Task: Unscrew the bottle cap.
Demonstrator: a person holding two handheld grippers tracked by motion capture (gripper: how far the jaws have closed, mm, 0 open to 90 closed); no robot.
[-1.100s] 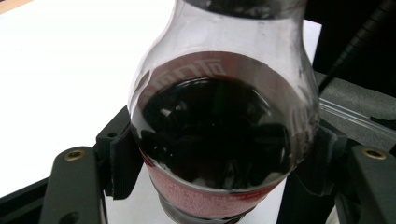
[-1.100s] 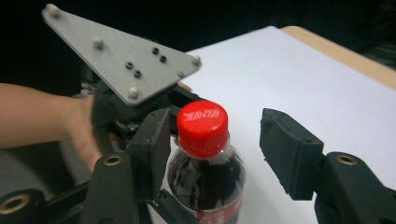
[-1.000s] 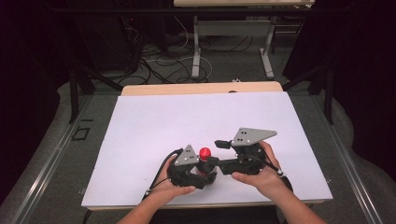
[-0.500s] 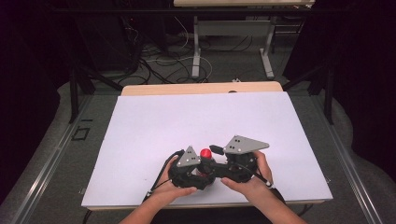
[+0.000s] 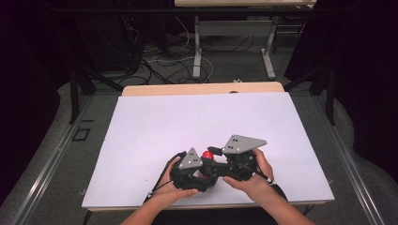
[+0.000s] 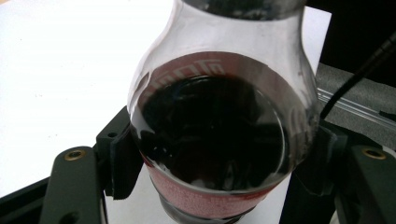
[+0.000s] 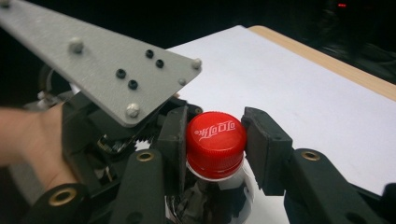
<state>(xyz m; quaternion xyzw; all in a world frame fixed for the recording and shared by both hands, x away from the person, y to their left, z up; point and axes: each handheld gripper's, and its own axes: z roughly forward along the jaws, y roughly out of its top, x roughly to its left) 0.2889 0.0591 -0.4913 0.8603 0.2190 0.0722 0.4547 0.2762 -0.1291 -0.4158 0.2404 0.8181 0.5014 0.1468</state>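
**Ana:** Both grippers were clamped on the same bottle (image 5: pixel 206 165) near the table's (image 5: pixel 155 122) near edge, a little right of its middle. The left gripper (image 6: pixel 215 154) had its jaws pressed against the bottle's round belly, one pad on each side, and in its own view the dark drink and a red label band sat right between them.

**Ben:** And the right gripper (image 7: pixel 212 135)? From its own view the jaws had just been closing, and they bracketed the red cap (image 7: pixel 215 143), the left pad tight on it, the right pad at its edge.

**Ana:** Gripping the cap, I'd call it. From the high view, the white table sheet carried everything, with a wooden strip showing along the far edge. The person's hands came in over the near edge, the left hand (image 5: pixel 164 190) under its gripper (image 5: pixel 202 172), the right hand (image 5: pixel 256 180) wrapped behind its gripper (image 5: pixel 213 157).

**Ben:** Each gripper had a grey three-cornered plate on top, and the two tools sat touching, or near enough, around the bottle. The cap showed as a small red spot (image 5: pixel 207 154) between the plates.

**Ana:** White lettering ran across the top of that cap in the right gripper view. Whether the bottle's base rested on the sheet, I couldn't tell.
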